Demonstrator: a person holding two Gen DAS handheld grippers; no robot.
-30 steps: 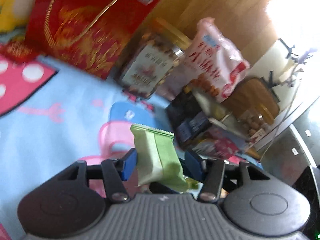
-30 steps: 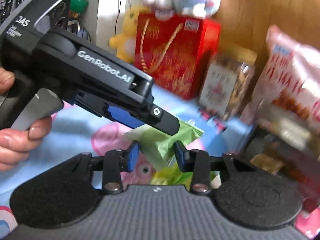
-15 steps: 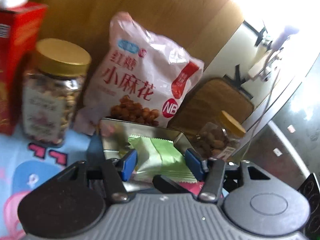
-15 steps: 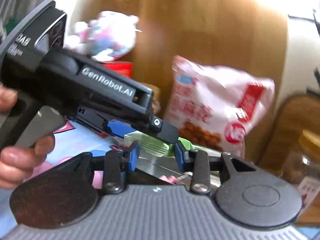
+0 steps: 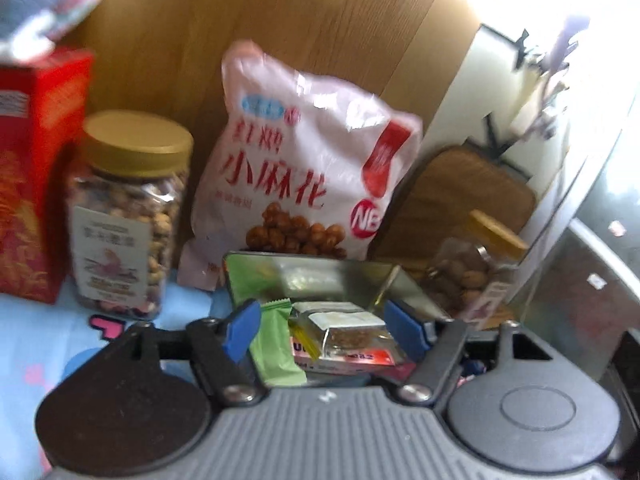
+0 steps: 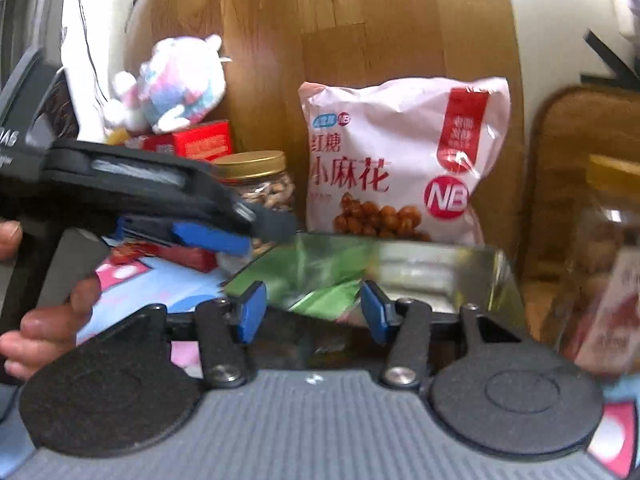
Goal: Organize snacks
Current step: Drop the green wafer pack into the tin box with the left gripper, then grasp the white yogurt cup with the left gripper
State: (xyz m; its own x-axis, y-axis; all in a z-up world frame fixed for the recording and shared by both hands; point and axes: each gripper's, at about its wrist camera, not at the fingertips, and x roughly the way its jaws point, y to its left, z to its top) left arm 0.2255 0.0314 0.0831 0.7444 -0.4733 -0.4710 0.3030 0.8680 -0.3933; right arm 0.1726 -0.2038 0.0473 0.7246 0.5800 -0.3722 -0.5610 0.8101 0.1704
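Both grippers open over the tin, green packets released

The left gripper (image 5: 324,330) has just been opening; a green packet (image 5: 276,350) leans by its left pad, untouched by the other, inside the tin (image 5: 320,270) with wrapped bars (image 5: 344,334). The right gripper (image 6: 312,312) has also just been opening, its pads clear of a second green packet (image 6: 328,300) in the tin. Left to right behind the tin: red box (image 5: 36,172), nut jar (image 5: 128,216), pink bag (image 5: 308,176), small jar (image 5: 476,268). A plush (image 6: 176,80) tops the box. All rest on a cartoon-print cloth (image 5: 32,332) against a wood panel (image 5: 240,12).
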